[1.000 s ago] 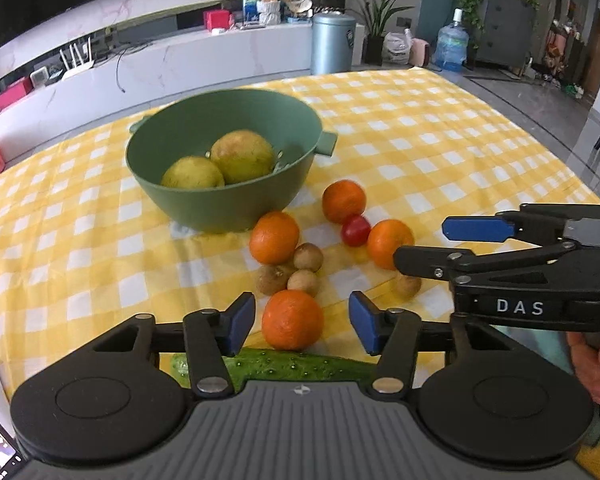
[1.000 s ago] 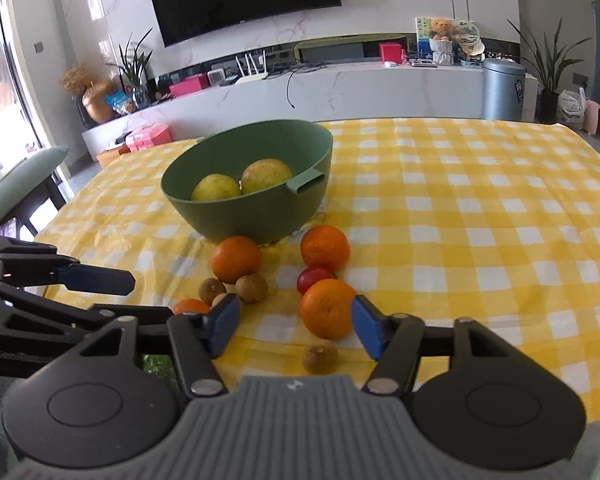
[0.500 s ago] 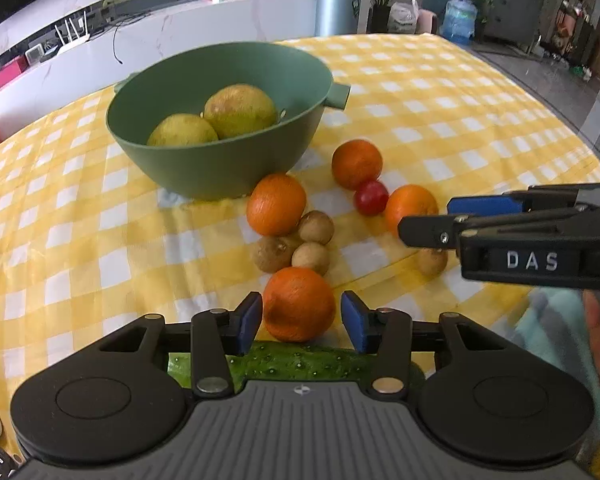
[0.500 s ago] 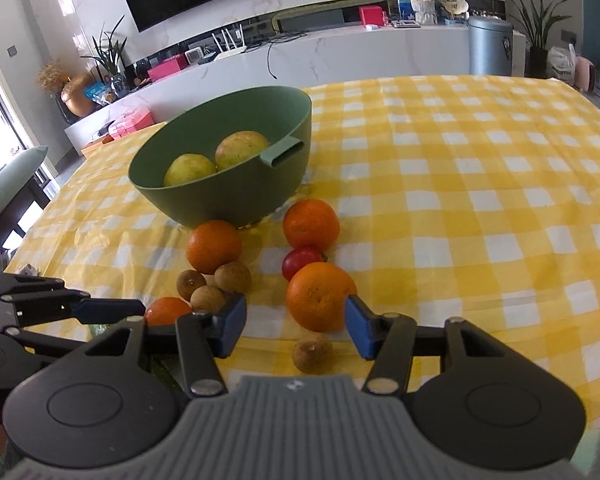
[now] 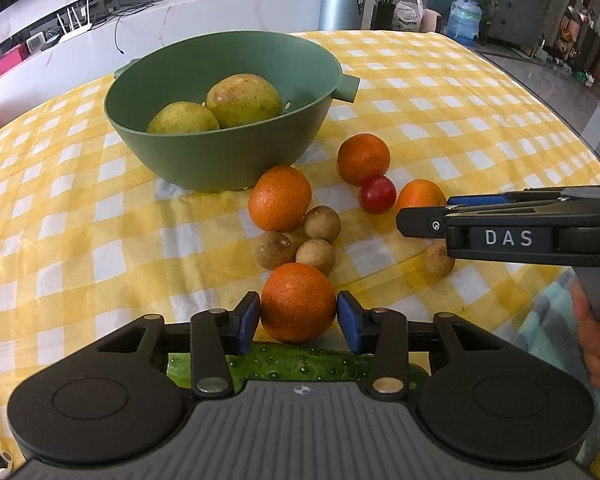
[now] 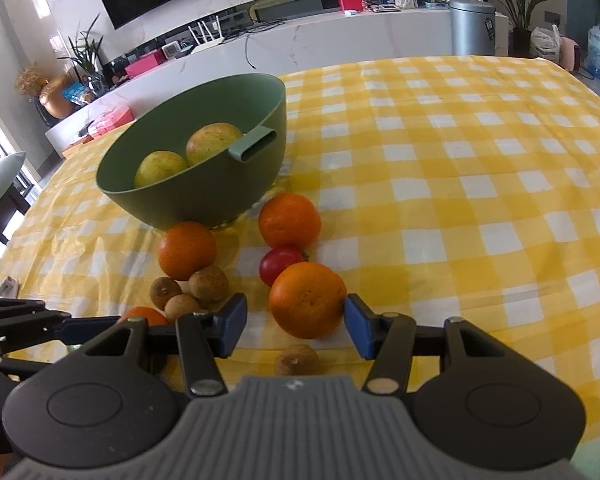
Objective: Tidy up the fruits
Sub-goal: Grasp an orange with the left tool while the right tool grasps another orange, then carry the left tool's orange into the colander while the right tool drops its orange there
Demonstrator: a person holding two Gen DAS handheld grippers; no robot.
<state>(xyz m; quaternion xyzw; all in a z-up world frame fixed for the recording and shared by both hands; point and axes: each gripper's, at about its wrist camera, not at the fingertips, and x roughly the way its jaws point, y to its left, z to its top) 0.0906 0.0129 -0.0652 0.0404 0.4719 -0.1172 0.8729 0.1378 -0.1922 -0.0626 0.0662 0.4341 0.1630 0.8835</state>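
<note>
A dimpled, round orange sat low in the frame's centre, both blue pads of the left gripper pressed against its sides. The right gripper stood spread around another orange, one pad touching. A bumpy cucumber lay crosswise below. The smooth green bowl held two pears, upper left.

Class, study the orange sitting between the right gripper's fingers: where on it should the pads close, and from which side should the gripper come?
Grip the orange across its widest middle, pads on its left and right flanks. Come from the near side, level with the tablecloth: the tomato touches its far side and a small brown fruit lies just in front, so both flanks are free. The right gripper already straddles it, the right pad touching, the left apart.
</note>
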